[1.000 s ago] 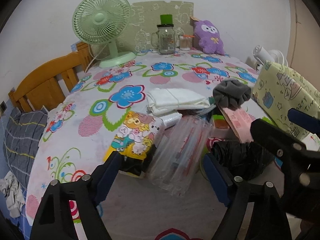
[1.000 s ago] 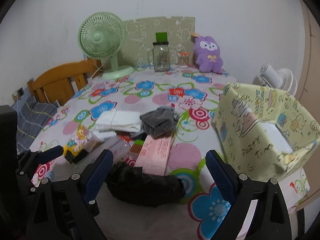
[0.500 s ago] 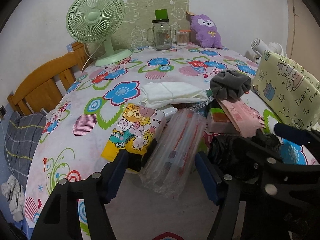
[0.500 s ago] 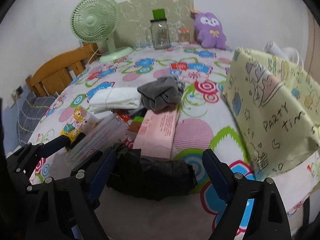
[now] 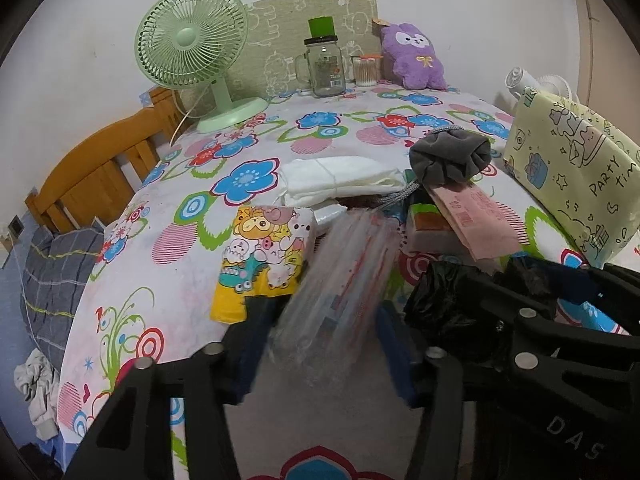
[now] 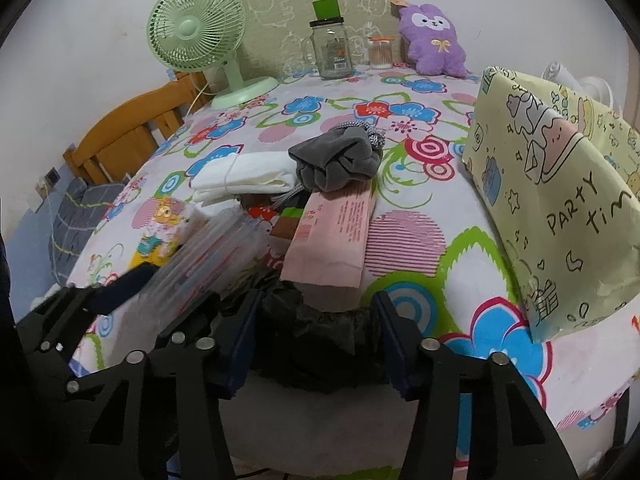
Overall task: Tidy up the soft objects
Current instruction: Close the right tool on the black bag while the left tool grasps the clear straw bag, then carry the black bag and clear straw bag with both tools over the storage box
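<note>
While both sets of jaws are closing, the left gripper (image 5: 324, 344) brackets the clear plastic packet (image 5: 344, 280) and the right gripper (image 6: 316, 344) brackets the black bundle (image 6: 320, 332) at the table's near edge; neither visibly squeezes yet. A centred, gentle pinch suits these 2 soft items.

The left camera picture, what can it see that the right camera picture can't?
Only the left camera shows the whole cartoon packet, and white crumpled cloth low at its left edge. Only the right camera shows the right tool closing around the black bag, pads not clearly pressing. Both show the green fan, purple plush toy, grey pouch and clear packet.
</note>
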Demonstrator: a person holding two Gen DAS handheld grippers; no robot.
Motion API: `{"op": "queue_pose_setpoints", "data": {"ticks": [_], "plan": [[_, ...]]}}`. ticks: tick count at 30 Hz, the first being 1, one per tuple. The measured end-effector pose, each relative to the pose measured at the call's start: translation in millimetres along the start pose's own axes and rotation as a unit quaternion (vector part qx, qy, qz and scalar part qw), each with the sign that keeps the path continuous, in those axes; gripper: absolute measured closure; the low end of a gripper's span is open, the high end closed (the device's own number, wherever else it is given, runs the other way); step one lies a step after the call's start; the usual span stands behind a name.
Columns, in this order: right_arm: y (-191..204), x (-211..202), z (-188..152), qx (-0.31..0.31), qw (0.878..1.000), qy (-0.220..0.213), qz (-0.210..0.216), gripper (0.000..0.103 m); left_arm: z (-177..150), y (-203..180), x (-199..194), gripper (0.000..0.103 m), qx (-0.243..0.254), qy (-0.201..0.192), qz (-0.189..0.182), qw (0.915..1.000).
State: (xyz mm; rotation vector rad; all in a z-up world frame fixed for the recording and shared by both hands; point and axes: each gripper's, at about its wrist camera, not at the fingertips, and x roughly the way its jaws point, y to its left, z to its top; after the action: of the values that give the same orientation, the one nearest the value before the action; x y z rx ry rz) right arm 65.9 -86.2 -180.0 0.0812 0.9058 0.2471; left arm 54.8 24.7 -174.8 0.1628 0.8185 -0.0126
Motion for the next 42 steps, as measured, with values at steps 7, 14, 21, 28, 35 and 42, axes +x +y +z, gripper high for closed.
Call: {"op": "queue_pose_setpoints", "data": {"ticks": [7,14,21,28,35,42], "plan": [[8.3,-6.1,0.1,-0.012,1.0,-0.003,0.017,0.064,1.1,-3.5,-4.3,0.067,0.005,-0.002,-0.012,0.9999],[12.8,-14.7,7.3,-0.019,0.999,-0.019,0.022,0.067,7.3,-3.1,-9.9,0.081,-0.012,-0.005,-0.047,0.9988],[14.6,-25.6,14.5,-0.022,0.999,-0.032,0.022,0.068,17.1,-1.8,-20.0,0.081,-0.021,-0.017,-0.054,0.9982],[16.2,-46.5,33.1,-0.024,0.998,-0.063,0.019,0.068,36.8,1.8,-35.4,0.081,-0.035,-0.039,-0.06,0.9968],[10.8,-65.5,50.6,-0.02,0.996,-0.088,0.008,0.068,55.7,-1.2,-49.0,0.081,-0.045,-0.062,-0.062,0.9952],[2.7,-82.6,63.8,-0.012,0.994,-0.107,-0.008,0.068,70.5,-7.9,-62.3,0.081,-0.04,-0.084,-0.065,0.9935]]}}
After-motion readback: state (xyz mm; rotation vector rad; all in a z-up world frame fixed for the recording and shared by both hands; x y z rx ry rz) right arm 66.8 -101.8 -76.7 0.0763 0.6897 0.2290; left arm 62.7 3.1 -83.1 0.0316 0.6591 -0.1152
